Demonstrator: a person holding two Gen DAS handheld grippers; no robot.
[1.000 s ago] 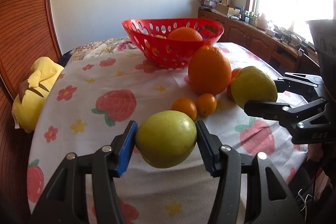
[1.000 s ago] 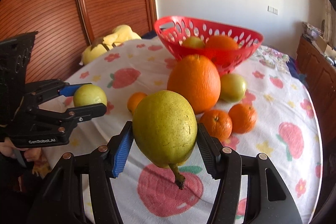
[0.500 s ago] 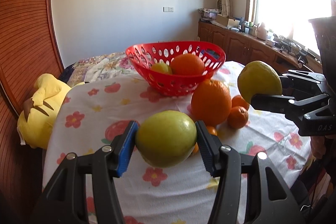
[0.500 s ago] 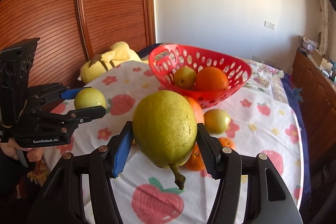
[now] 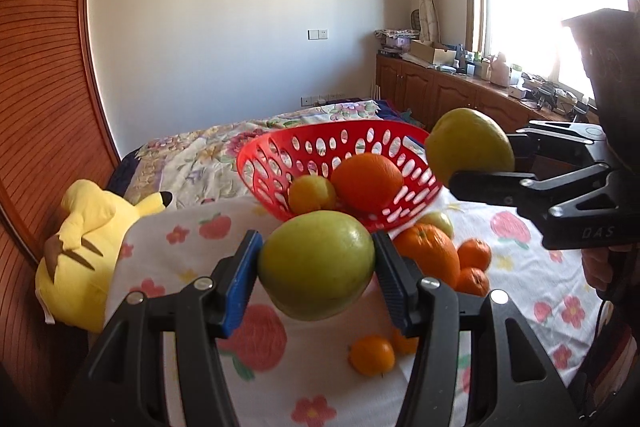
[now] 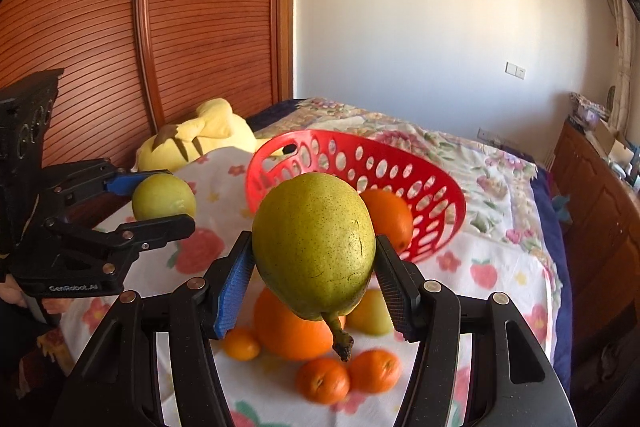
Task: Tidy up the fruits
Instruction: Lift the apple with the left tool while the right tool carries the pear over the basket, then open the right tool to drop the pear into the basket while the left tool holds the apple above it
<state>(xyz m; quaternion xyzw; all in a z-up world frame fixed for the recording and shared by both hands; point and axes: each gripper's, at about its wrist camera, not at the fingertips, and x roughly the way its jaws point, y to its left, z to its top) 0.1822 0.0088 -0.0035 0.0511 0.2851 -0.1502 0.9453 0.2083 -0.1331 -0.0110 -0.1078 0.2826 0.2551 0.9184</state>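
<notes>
My left gripper (image 5: 318, 277) is shut on a round green apple (image 5: 316, 269), held in the air above the table. In the right wrist view my right gripper (image 6: 314, 275) is shut on a speckled green pear (image 6: 314, 247), stem pointing down. Each gripper shows in the other's view, the left gripper (image 6: 160, 199) at the left and the right gripper (image 5: 472, 157) at the right, beside the basket. A red perforated basket (image 5: 360, 143) stands ahead with an orange (image 5: 366, 181) and a small yellow fruit (image 5: 312, 193) inside. A large orange (image 5: 428, 253) and small tangerines (image 5: 474, 253) lie on the cloth below.
A floral tablecloth (image 5: 192, 247) covers the table. A yellow plush toy (image 5: 84, 247) lies at its left edge against the wooden slatted wall (image 5: 40, 107). A pale green fruit (image 6: 370, 311) sits behind the large orange. Wooden cabinets (image 5: 440, 95) line the right wall under a window.
Both grippers have risen with their fruit and come closer to the basket, whose inside now shows. The loose oranges sit lower in both views.
</notes>
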